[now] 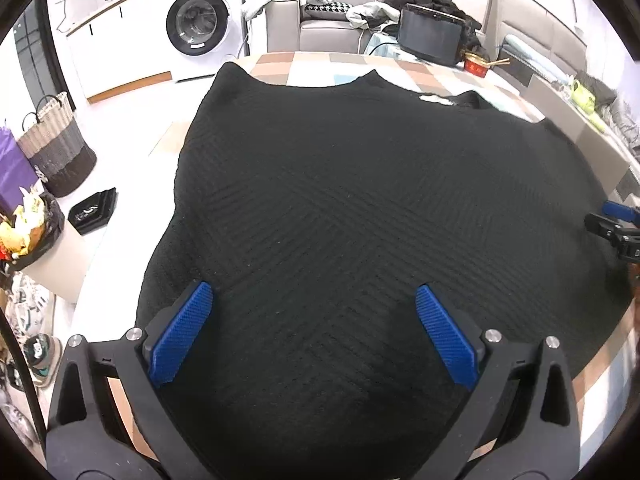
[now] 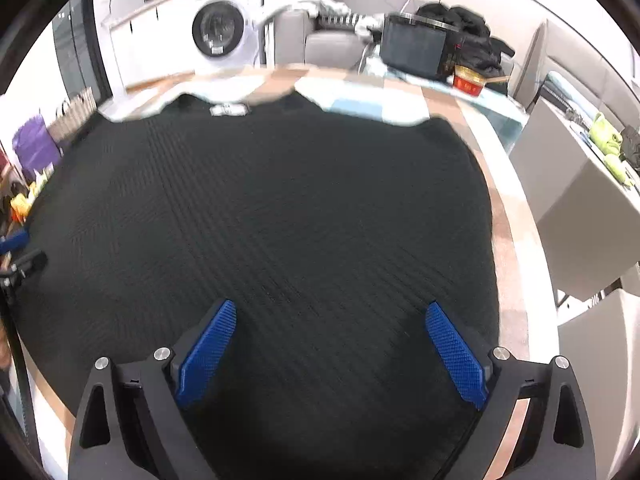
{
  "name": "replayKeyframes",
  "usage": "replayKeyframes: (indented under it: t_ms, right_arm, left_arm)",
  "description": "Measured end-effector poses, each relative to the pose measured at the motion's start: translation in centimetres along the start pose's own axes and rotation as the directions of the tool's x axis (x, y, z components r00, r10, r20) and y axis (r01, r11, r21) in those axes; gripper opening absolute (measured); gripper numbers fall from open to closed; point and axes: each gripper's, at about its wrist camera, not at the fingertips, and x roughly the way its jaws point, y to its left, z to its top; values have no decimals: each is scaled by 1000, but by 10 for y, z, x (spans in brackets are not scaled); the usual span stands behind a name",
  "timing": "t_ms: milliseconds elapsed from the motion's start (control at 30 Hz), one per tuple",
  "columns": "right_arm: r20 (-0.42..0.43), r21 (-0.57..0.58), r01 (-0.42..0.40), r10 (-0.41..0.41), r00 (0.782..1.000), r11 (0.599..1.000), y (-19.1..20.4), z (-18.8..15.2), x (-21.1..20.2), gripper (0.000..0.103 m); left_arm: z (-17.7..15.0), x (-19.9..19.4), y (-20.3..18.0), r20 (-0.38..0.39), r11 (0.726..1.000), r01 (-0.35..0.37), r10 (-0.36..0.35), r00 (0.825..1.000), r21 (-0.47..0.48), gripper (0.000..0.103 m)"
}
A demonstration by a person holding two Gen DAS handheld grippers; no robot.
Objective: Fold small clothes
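**No fold yet: black knit top lying flat, both grippers hanging open above it**

One black ribbed knit top (image 1: 340, 208) is lying spread flat across the table with the patchwork-check cover (image 1: 320, 66), neckline and white label (image 1: 434, 99) pointing toward the far edge. No part of it is turned over on itself, so, as I judge it, the folding is yet to begin and every fold is left to do. The left gripper (image 1: 314, 320) is hovering over the near hem toward the top's left side, fingers spread wide and holding nothing. The right gripper (image 2: 330, 336) is hovering over the near hem toward the right side, equally wide apart and empty. Beyond the table, a washing machine (image 1: 200, 24) and a grey sofa (image 1: 320, 28) are standing.
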Motion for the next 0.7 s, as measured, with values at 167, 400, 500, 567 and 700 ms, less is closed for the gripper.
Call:
replayKeyframes:
  t_ms: [167,400,500,567,700]
  right_arm:
    - [-6,-21,-5,5,1000,1000,13,9,6,97]
    - [-67,-108,-25,18,998,994,44,27,33,97]
    - [-82,-122,-34,24,996,992,53,33,43,97]
    - [-75,-131,-32,22,997,991,57,37,45,98]
    - [-77,-162,-39,26,997,986,65,44,50,98]
  left_arm:
    - [6,1,-9,11,1000,14,-14,1000,13,101]
    - [32,19,-48,-7,996,20,-19,1000,86,101]
    - [41,32,-65,-39,992,42,-37,999,120,101]
    - [43,41,-72,-78,989,32,-21,997,142,102]
    - [52,43,-75,-107,992,38,-25,994,123,102]
